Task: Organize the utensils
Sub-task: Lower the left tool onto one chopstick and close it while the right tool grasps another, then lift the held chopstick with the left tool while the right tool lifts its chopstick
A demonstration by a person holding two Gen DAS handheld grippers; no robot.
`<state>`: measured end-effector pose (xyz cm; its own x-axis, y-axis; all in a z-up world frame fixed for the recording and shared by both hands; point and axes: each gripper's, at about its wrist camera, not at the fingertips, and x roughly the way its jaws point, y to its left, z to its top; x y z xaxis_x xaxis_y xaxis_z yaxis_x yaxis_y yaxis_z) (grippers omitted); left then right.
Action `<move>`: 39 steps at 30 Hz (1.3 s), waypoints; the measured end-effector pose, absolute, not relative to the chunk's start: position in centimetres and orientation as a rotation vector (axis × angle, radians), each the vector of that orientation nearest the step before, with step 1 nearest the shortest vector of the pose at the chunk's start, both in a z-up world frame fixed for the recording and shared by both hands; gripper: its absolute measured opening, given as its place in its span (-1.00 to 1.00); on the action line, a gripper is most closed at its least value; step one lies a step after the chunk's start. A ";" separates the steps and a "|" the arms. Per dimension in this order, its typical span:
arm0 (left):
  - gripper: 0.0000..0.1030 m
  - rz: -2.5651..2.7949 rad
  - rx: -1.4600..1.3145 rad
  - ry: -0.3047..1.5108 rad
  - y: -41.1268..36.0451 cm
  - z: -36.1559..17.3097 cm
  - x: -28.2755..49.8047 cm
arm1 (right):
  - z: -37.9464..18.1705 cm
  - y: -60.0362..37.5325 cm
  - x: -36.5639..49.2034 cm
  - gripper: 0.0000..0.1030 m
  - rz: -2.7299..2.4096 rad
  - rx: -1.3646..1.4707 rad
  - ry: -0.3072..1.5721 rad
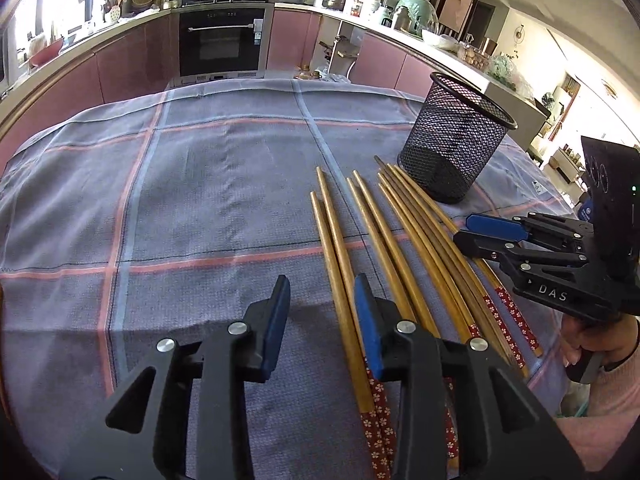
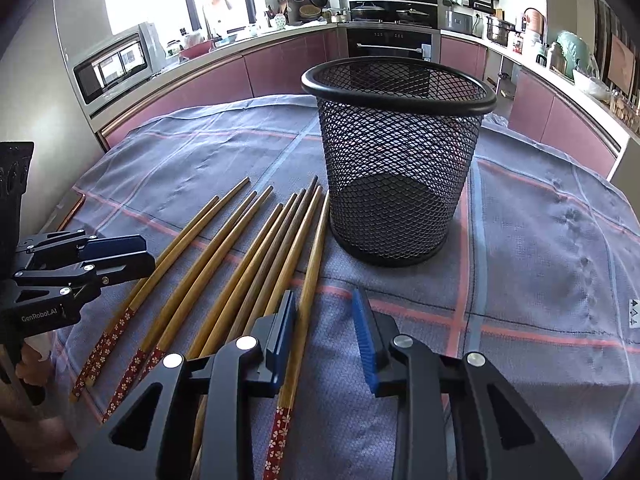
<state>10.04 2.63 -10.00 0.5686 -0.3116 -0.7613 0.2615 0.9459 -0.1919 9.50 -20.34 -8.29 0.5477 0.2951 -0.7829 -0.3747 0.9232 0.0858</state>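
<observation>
Both grippers hovered low over the chopsticks (image 2: 240,264), which lay fanned side by side on the checked cloth (image 1: 180,200) beside the empty mesh holder (image 2: 396,160), tips toward it, presumably for easy loading. Left gripper (image 1: 322,320) stood slightly apart, holding nothing; right gripper (image 2: 326,336) likewise, its left pad touching the rightmost stick

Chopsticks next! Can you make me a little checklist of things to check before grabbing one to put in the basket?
1. Mesh basket upright and standing on the cloth: ok.
2. Basket empty inside: ok.
3. Chopsticks all lying on the cloth, none in the basket: ok.
4. Right gripper jaws apart, nothing held: ok.
5. Left gripper jaws apart, nothing held: ok.
6. One chopstick lined up between the pads: not ok.
</observation>
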 end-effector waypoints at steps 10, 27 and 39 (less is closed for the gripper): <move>-0.49 -0.294 0.067 0.902 0.8 -10.4 10.2 | -8.2 -19.7 9.7 -0.46 0.393 -0.117 0.906; -0.85 -0.382 -0.070 0.784 1.1 -4.4 8.9 | -3.9 -21.9 7.8 -0.89 0.505 0.019 0.786; -0.86 -0.501 -0.133 0.567 0.1 5.0 7.1 | 2.8 -25.4 7.2 -0.89 0.523 0.119 0.572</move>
<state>7.12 0.13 4.95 0.7277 -0.4891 -0.4809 0.4174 0.8721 -0.2553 7.16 -25.44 2.84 0.7146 0.5030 -0.4861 -0.4385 0.8635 0.2490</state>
